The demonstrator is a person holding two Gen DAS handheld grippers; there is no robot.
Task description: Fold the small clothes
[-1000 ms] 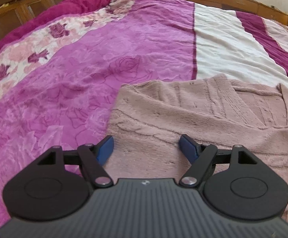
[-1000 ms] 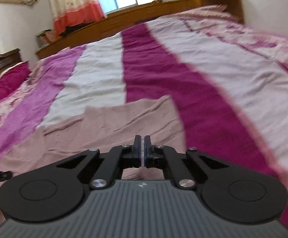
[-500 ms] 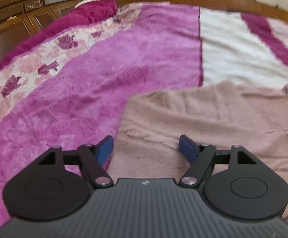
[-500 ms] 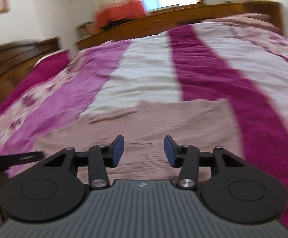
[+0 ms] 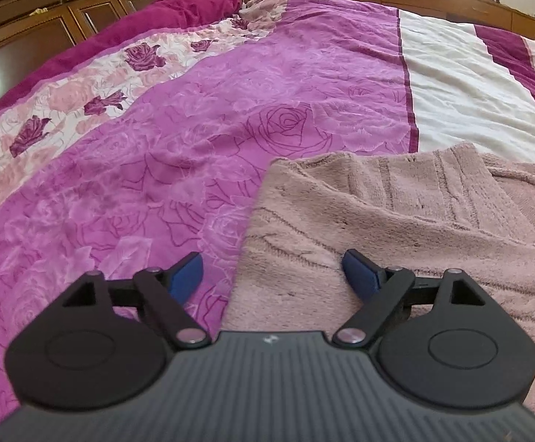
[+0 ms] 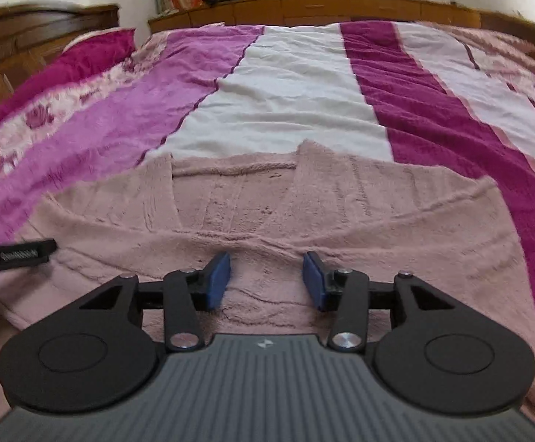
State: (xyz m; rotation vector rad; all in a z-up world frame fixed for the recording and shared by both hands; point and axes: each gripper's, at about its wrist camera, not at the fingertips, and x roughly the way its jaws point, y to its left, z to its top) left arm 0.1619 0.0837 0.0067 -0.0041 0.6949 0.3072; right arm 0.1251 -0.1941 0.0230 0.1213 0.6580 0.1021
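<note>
Bedroom, daylight coming in through the window at the far wall; wooden headboard (image 5: 28,18) standing at the left. A bedspread (image 5: 267,103) in magenta, white and rose-print bands is covering the whole bed.

Pink knitted sweater (image 6: 304,221) is lying on the near part of the spread, partly folded: both side parts are lying turned in over the body, the neckline showing between them at the far edge. Judging from that, the sleeve folds are done; the crosswise fold, hem toward collar, looks to be what is left.

Left gripper (image 5: 273,276) is hovering over the sweater's left edge, fingers having just spread wider, nothing between them. Right gripper (image 6: 266,281) is sitting low over the middle of the sweater, fingers having just parted from closed, now about half apart, gripping no cloth.
</note>
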